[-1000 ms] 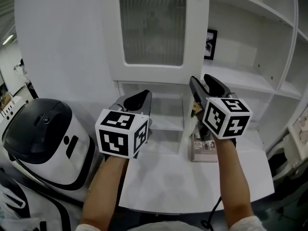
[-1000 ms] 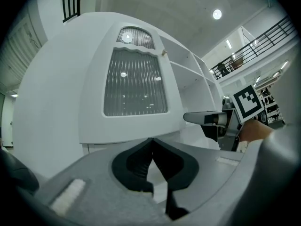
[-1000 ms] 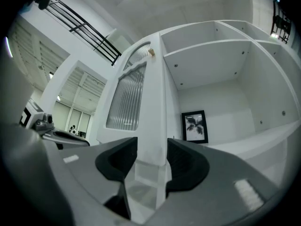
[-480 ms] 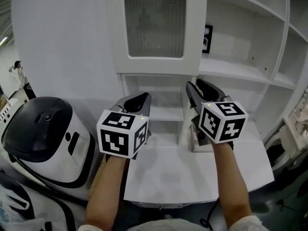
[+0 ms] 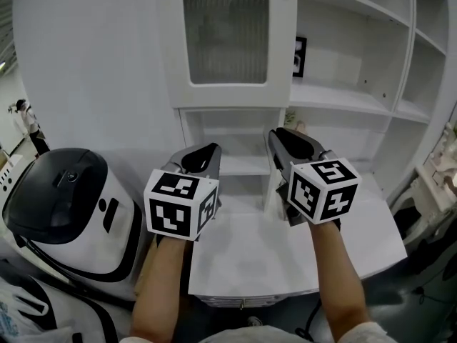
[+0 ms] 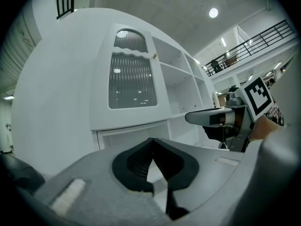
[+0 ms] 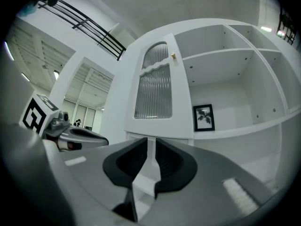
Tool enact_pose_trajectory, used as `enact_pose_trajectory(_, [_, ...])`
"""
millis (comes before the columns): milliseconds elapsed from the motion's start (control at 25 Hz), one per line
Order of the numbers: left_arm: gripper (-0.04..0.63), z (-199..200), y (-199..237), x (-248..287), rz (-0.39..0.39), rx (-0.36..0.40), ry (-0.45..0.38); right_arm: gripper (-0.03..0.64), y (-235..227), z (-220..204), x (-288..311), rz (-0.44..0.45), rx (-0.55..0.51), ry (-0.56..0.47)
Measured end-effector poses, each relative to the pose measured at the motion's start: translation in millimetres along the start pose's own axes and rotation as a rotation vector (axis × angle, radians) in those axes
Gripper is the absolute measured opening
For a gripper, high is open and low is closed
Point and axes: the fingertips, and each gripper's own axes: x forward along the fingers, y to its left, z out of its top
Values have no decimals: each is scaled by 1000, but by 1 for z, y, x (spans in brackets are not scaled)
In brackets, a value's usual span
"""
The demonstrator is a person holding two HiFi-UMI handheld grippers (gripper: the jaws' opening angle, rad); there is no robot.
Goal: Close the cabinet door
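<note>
Light, stiff hinged cabinet door (image 7: 150, 166) seems edge-on between the right gripper's (image 7: 149, 141) narrow, closing fingers; take its free edge; left gripper's (image 6: 151, 143) fingers touch, empty

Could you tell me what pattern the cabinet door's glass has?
The glass is vertically ribbed; the right gripper view shows it best.

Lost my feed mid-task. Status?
Left tool shut, empty. Right tool closing round the open lower door at its edge. Nothing seen in the way.
</note>
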Motion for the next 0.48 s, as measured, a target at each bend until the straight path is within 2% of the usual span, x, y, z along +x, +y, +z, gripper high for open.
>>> enact_pose_trajectory(280, [-3, -11, -12, -19, -22, 9, 20, 46, 23, -7, -18, 17, 10, 11])
enact_pose_trajectory(400, [-3, -14, -14, -26, -22, 13, 23, 2, 33, -12, -23, 39, 25, 20])
enact_pose_trajectory(480, [-3, -15, -16, -29, -20, 9, 23, 2, 38, -17, -27, 52, 31, 32])
